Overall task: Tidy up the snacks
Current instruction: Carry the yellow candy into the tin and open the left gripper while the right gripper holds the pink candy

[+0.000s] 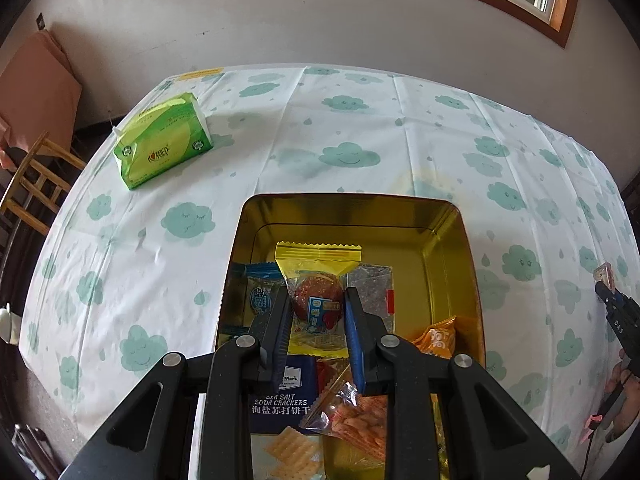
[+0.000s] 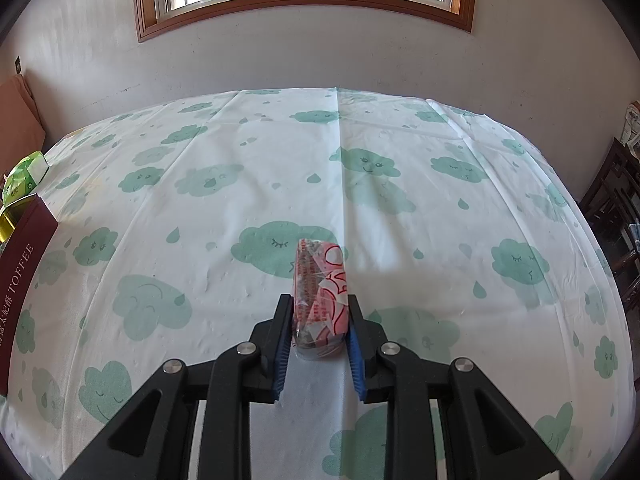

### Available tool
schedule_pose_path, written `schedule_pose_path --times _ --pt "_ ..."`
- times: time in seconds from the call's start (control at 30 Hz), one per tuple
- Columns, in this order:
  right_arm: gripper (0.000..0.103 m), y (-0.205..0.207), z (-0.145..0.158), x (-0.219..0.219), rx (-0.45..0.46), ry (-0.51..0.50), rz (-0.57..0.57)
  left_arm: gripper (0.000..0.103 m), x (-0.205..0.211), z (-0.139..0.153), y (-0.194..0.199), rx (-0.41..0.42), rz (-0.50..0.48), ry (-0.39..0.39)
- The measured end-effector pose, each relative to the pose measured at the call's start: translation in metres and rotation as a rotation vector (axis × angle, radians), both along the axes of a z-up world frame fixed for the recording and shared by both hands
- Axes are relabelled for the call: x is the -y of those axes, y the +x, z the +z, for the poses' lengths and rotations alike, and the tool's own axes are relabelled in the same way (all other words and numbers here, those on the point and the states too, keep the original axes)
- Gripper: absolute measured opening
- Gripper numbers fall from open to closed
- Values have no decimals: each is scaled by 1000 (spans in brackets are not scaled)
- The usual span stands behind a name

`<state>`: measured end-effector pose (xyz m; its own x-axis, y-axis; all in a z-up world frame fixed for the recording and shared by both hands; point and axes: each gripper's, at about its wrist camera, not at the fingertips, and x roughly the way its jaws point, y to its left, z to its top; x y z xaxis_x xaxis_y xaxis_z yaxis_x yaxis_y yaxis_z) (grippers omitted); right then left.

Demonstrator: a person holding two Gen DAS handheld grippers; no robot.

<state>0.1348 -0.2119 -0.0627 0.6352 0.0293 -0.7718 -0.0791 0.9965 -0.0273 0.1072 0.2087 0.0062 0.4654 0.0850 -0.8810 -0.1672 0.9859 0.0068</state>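
Left gripper [image 1: 317, 312]: pinching yellow-wrapped snack [image 1: 318, 280], apparently over gold tin [image 1: 460, 240]; step: depositing; next: release inside. Right gripper [image 2: 318, 332]: clamped on red-wrapped snack [image 2: 320, 292] above tablecloth [image 2: 240, 200]; next: carry to tin.

Snack packets [image 1: 320, 280] lie in the tin [image 1: 460, 240] on the table [image 1: 360, 120], tissue pack [image 1: 164, 140] far left.
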Motion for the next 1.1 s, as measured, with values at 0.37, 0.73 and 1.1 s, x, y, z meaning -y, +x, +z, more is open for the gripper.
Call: schedule_pose_path --times 0.37,0.73,1.1 --pt "26 0 0 0 0 -1 0 22 -7 -34 8 -56 10 8" --pt "26 0 0 0 0 -2 0 24 -5 -45 10 -76 3 28" --pt "26 0 0 0 0 -2 0 33 -3 -42 9 -71 1 51"
